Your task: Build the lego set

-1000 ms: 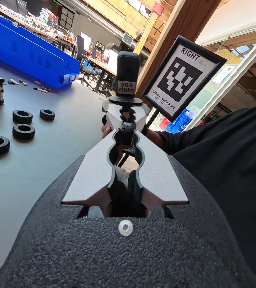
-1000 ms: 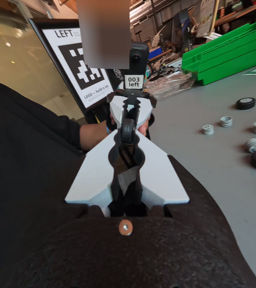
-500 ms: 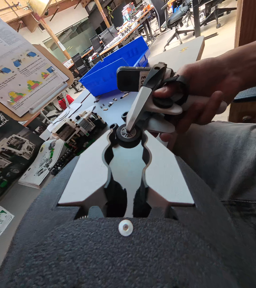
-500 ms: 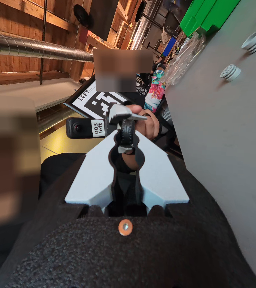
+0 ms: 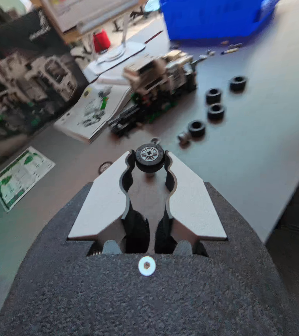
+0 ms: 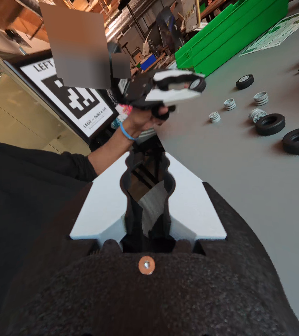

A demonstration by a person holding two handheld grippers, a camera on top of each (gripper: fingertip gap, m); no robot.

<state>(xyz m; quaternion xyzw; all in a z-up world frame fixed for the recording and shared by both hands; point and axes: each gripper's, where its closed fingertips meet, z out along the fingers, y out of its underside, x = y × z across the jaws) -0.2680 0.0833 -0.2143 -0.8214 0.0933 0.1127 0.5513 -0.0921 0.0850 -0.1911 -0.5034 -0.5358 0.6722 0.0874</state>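
My left gripper (image 5: 148,153) is shut on a small wheel (image 5: 149,164), a black tyre on a grey hub, held at the fingertips above the grey table (image 5: 254,145). The part-built truck model (image 5: 159,85) stands beyond it, blurred. My right gripper (image 6: 147,156) is open and empty near the table's edge. In the right wrist view the left gripper (image 6: 197,85) shows farther off, level over the table, with the wheel (image 6: 197,84) in its tips.
Loose black tyres (image 5: 196,128) lie right of the truck, also in the right wrist view (image 6: 270,124) beside grey hubs (image 6: 229,104) and one assembled wheel (image 6: 244,81). Blue bin (image 5: 214,18), green bins (image 6: 226,36), booklet (image 5: 94,109), sticker sheet (image 5: 21,178), framed sign (image 6: 76,94). Spacing between my two grippers at the tips: around 20 cm. From the left gripper's tips to the part-built truck model (image 5: 159,85) is close to 15 cm.
The right gripper has let go of the wheel and opened. The left gripper has swung away from it with the wheel, out over the table toward the truck.
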